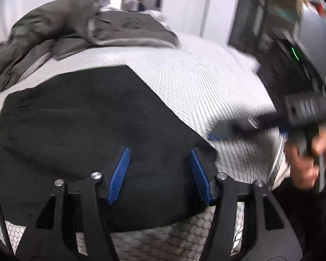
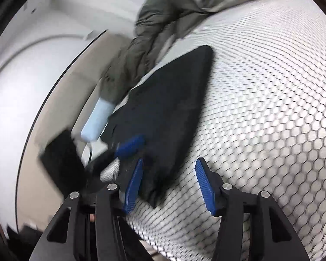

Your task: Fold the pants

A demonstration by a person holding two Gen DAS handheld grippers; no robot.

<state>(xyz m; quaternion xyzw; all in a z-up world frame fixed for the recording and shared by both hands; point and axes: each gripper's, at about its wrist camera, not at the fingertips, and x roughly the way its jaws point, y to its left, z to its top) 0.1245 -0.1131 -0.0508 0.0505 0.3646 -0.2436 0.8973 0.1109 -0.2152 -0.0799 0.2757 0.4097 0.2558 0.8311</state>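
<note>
Folded black fabric pants (image 1: 93,134) mid-frame on my white honeycomb-patterned mattress (image 1: 206,82); my left gripper (image 1: 159,152) and right gripper (image 2: 168,163) both parted, gripping nothing.

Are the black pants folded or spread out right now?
Folded: the black pants lie as a compact flat panel with straight edges on the white honeycomb mattress.

Left wrist view: right gripper (image 1: 213,133) smeared by motion, finger (image 1: 226,128) tips unreadable, so its opening can't be told there. The hand (image 1: 302,163) holding it is blurred and cut by the frame's right edge. Pants (image 1: 87,141) run under the near fingers, near hem hidden. Shelf clutter (image 1: 276,17) top right too blurred to name.

Right wrist view: left gripper (image 2: 130,145) a blue-black smear. Pale blue object (image 2: 97,119) blurred, unidentifiable, its upper end hidden under the green blanket (image 2: 154,32). Blanket cut off at the top.
</note>
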